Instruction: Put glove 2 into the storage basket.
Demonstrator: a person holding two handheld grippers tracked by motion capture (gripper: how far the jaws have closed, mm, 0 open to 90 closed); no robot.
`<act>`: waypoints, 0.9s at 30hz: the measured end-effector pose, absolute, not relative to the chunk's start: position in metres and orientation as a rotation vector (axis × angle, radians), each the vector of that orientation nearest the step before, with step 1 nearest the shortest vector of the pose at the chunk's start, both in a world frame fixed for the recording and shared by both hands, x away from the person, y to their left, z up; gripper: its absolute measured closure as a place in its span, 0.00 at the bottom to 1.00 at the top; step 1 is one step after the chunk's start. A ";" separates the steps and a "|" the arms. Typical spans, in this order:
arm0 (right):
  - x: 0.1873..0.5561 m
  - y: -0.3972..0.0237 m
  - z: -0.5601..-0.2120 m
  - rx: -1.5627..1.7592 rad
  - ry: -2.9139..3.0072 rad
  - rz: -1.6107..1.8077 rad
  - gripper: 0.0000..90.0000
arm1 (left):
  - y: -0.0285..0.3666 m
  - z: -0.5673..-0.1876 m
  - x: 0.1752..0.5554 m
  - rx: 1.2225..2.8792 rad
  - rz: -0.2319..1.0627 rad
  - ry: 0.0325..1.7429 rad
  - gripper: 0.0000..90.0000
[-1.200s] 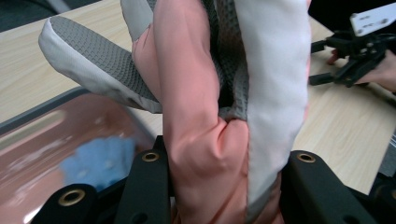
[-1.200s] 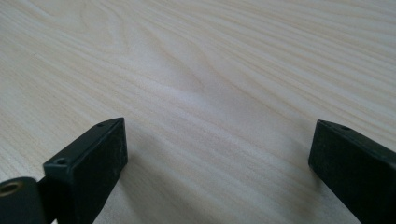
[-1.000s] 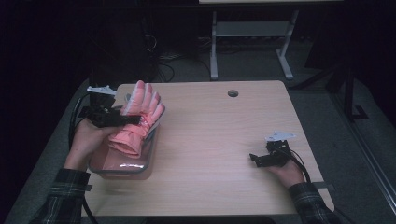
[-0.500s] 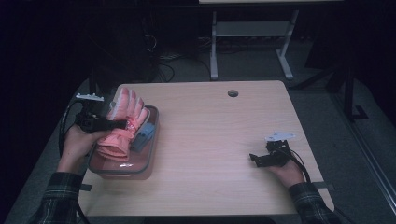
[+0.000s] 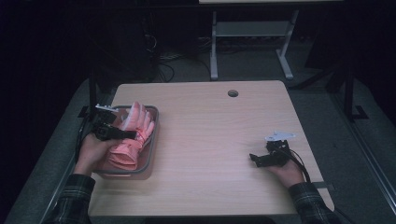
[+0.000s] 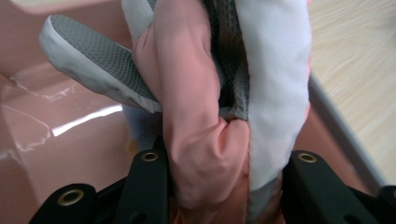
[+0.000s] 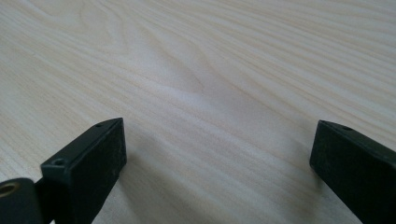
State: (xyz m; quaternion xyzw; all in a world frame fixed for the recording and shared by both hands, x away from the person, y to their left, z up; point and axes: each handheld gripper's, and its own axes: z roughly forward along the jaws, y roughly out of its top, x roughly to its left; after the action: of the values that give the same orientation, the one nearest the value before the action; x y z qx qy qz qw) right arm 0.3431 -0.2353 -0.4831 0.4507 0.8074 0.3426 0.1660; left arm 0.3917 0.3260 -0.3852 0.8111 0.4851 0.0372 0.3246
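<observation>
A pink glove [image 5: 135,133] with grey and white finger pads lies partly in a pink bin [image 5: 154,132] with a grey rim, at the table's left side. My left gripper [image 5: 125,135] is shut on the glove across its palm, and the glove's fingers point to the far end of the bin. In the left gripper view the glove [image 6: 233,93] bulges between both jaws of that gripper [image 6: 228,158], with the bin's glossy pink wall [image 6: 51,154] behind. My right gripper [image 5: 256,158] rests low on the table at the right, open, its jaws [image 7: 219,135] wide apart over bare wood.
The light wooden table [image 5: 210,135] has a round cable hole [image 5: 232,93] near its far edge. Behind the table stand a white metal frame [image 5: 247,32] and cables on a dark floor. Something bluish [image 6: 137,126] lies under the glove in the bin.
My left gripper has come down and to the left with the glove, which now sits lower in the bin. The right gripper has stayed where it was.
</observation>
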 end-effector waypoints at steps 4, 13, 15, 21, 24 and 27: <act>0.343 -0.235 -0.483 1.283 2.299 0.976 0.04 | 0.327 -0.403 0.394 2.106 0.065 1.299 0.70; 0.343 -0.235 -0.483 1.285 2.299 0.975 0.03 | 0.330 -0.404 0.394 2.103 0.060 1.271 0.53; 0.343 -0.235 -0.483 1.285 2.299 0.975 0.04 | 0.329 -0.401 0.393 2.107 0.087 1.256 0.42; 0.343 -0.235 -0.483 1.285 2.299 0.976 0.04 | 0.332 -0.388 0.390 2.127 0.169 1.232 0.20; 0.343 -0.235 -0.483 1.285 2.299 0.975 0.03 | 0.334 -0.378 0.387 2.124 0.210 1.218 0.16; 0.343 -0.235 -0.483 1.286 2.299 0.975 0.04 | 0.338 -0.366 0.383 2.105 0.261 1.208 0.15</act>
State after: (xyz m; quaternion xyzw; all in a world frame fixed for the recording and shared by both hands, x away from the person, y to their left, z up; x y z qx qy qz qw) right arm 0.3431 -0.2351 -0.4831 0.4514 0.8072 0.3424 0.1658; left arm 0.3829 0.3377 -0.3664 0.8100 0.4649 0.1002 0.3432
